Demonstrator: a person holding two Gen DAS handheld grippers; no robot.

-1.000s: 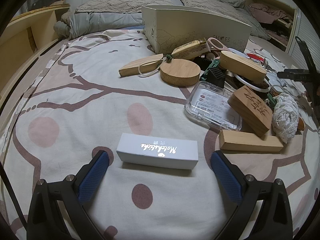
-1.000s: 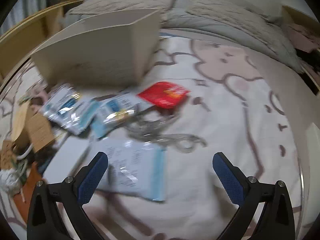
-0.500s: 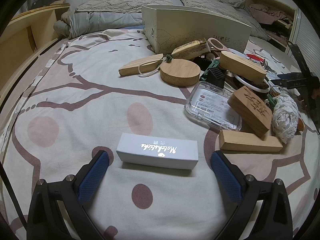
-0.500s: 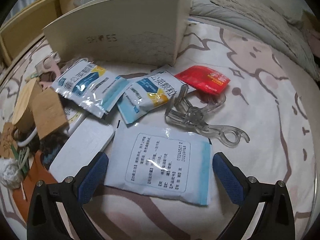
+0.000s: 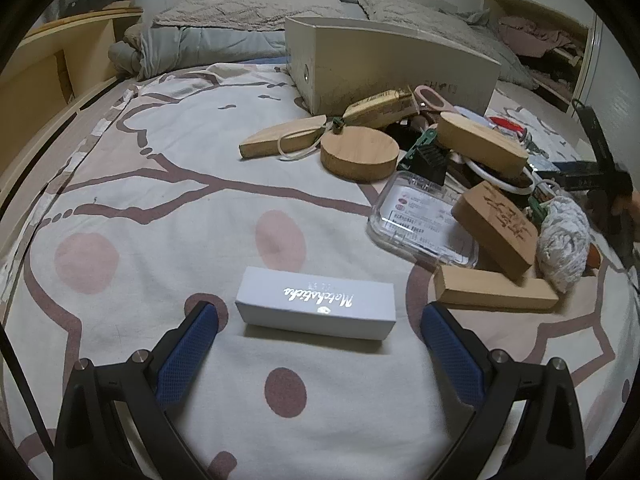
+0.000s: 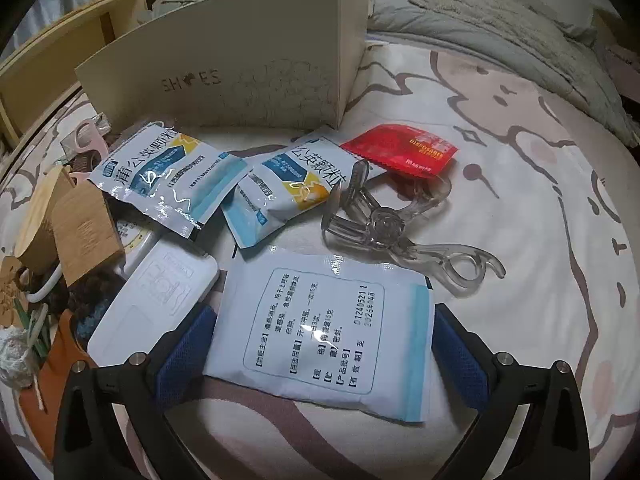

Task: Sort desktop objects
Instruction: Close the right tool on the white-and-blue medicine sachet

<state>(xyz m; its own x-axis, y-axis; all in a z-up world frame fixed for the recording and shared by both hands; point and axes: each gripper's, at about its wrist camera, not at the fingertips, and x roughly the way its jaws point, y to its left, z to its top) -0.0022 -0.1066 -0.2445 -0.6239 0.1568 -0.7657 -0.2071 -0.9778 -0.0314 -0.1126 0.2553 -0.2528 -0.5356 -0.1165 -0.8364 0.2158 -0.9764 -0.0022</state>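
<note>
Only the left wrist view shows the white carton, a long rectangular box with shiny silver script on its top, lying flat on the patterned bedsheet between the spread fingers of the left gripper, near their tips and touching neither blue textured pad. Beyond the right finger in that view sits a heap of smooth wooden pieces: a long block just ahead of the finger, a carved slab leaning over it, a round disc farther off, and a clear plastic case with a printed label between them. A knotted white cloth ball lies at the heap's right edge. The right wrist view alone shows the soft goods: a flat white packet with a blue strip and a box of printed text, lying between the wide-open fingers of the right gripper, its edges close to both pads, though contact cannot be told. Ahead of the fingers lie a clear plastic clip with looped handles, two glossy blue-and-white sachets, and a red foil packet. A white rounded case rests beside the left finger. Both views show the upright cream cardboard box.
</note>
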